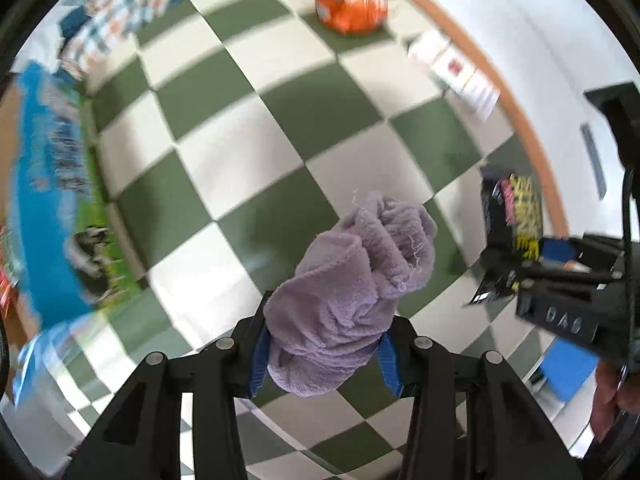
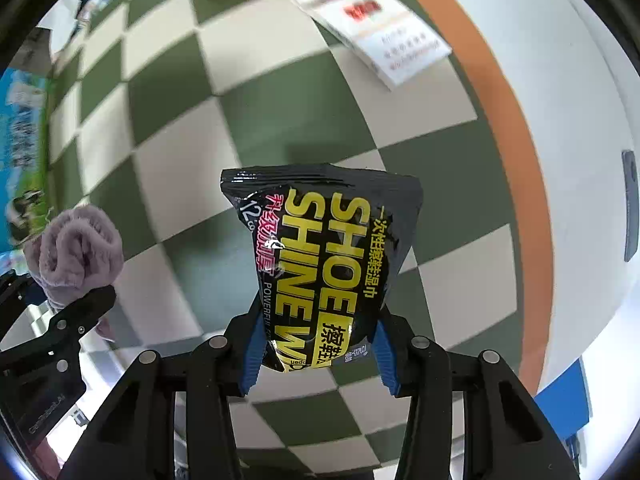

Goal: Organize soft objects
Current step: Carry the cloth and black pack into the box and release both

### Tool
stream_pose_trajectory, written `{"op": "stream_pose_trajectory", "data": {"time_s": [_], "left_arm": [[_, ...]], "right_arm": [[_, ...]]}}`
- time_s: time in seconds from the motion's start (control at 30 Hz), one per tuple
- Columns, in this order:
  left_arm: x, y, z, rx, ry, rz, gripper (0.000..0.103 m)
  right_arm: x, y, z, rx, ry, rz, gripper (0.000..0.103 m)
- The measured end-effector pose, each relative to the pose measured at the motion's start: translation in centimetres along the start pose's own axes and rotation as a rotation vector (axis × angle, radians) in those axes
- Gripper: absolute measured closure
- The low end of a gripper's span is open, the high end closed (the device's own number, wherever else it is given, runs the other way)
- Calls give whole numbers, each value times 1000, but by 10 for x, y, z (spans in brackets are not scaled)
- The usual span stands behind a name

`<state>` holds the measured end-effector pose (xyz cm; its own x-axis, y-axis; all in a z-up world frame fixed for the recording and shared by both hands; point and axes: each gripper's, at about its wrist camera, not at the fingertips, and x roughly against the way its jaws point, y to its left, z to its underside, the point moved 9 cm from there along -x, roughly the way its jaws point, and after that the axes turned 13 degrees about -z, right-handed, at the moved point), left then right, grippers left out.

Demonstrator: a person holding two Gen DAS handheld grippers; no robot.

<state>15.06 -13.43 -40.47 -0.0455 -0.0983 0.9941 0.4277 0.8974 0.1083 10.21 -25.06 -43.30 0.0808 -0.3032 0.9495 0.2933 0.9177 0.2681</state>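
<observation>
Two grippers: both loaded, both up off the checkered desk (image 1: 240,128)
Left hand-held gripper (image 1: 324,354): blue pads clamped on a bunched-up lavender fleece cloth (image 1: 352,280), which bulges out past the fingertips
Right hand-held gripper (image 2: 316,356): pinching the bottom end of a black pack of shoe shine wipes (image 2: 328,256), yellow "SHOE SHINE" print facing the camera
Wipes pack position: sticks out forward from the jaws, sealed top edge farthest away
Cross view: from the right wrist, the cloth shows at the left edge beside the left gripper's black frame
Desk top: green and white squares, with an orange rim (image 2: 492,92) along the far right
Other stuff lying around: orange packet (image 1: 350,6) at the far end, white leaflet with a red mark (image 2: 376,24) near the rim, blue and green carton (image 1: 52,184) off to the left, pretty blurry
</observation>
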Motion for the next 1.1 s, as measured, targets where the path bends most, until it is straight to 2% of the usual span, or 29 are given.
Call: {"op": "stream_pose_trajectory", "data": {"time_s": [0.2,0.23,0.3,0.4,0.6,0.67,0.87,0.97,1.1], "left_arm": [[57,38,19,119,-112,61,61],[65,42,11,132,-127,61,61],[84,54,11,150,-158,50,61],[110,79,8,177,-215,-36,61],[147,138,21,279,-263,-20,61],[155,165,26,323,-270,-14,61],[159,268,38,471,-256,-35,61],[145,318,44,538,-219,-41,61],[108,375,52,598,-130,-58,61]], "right_arm": [[54,39,17,79,-68,-54,54],[64,47,19,96,-81,-64,54],[81,50,18,126,-101,-83,54],[108,78,21,179,-130,-122,54],[135,159,22,303,-171,-197,54],[123,194,9,340,-176,-221,54],[124,296,2,455,-155,-308,54],[109,350,-5,504,-131,-331,54],[79,406,-13,521,-81,-360,54]]}}
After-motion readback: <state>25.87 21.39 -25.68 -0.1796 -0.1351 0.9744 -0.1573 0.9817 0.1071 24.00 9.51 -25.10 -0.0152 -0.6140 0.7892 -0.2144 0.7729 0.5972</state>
